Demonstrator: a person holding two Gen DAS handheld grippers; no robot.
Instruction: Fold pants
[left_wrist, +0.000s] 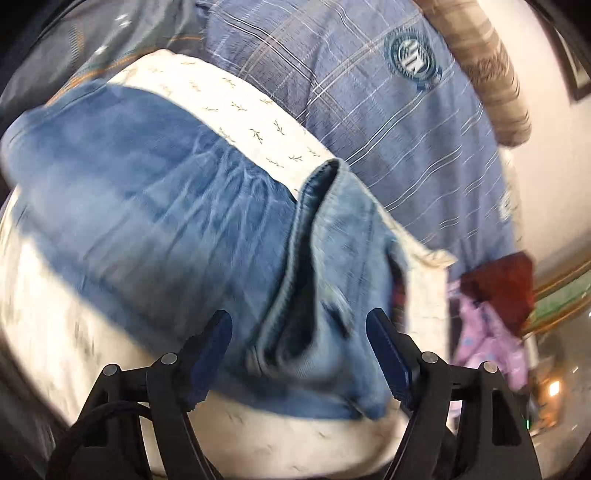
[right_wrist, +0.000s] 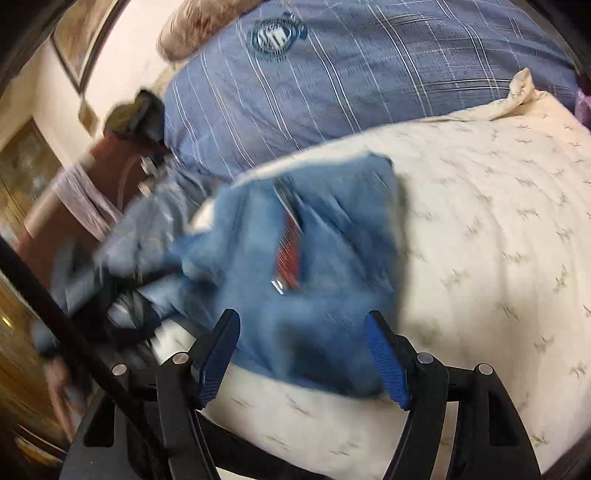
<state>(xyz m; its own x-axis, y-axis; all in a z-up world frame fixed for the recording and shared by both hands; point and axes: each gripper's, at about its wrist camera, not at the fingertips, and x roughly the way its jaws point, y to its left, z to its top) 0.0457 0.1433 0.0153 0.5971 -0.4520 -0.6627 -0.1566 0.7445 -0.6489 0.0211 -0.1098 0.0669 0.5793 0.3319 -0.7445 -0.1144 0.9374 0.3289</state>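
Observation:
Blue denim pants (left_wrist: 166, 206) lie in a bunched fold on a cream sheet with a small leaf print (left_wrist: 258, 122). A stitched edge (left_wrist: 317, 177) stands up in a ridge that runs toward my left gripper (left_wrist: 298, 317). This gripper is open, with loose denim between its blue pads (left_wrist: 388, 354) but not pinched. In the right wrist view the pants (right_wrist: 332, 229) show a red label (right_wrist: 290, 251). My right gripper (right_wrist: 302, 314) hangs open just over the near edge of the cloth, its pads apart from it. Both views are blurred.
A blue plaid quilt (left_wrist: 369, 92) with a round badge covers the bed behind the sheet (right_wrist: 498, 221). A brown bolster (left_wrist: 487, 74) lies by the wall. Pink and red clothes (left_wrist: 491, 317) hang off the bed's side. Dark blurred gear (right_wrist: 122, 306) sits left of the pants.

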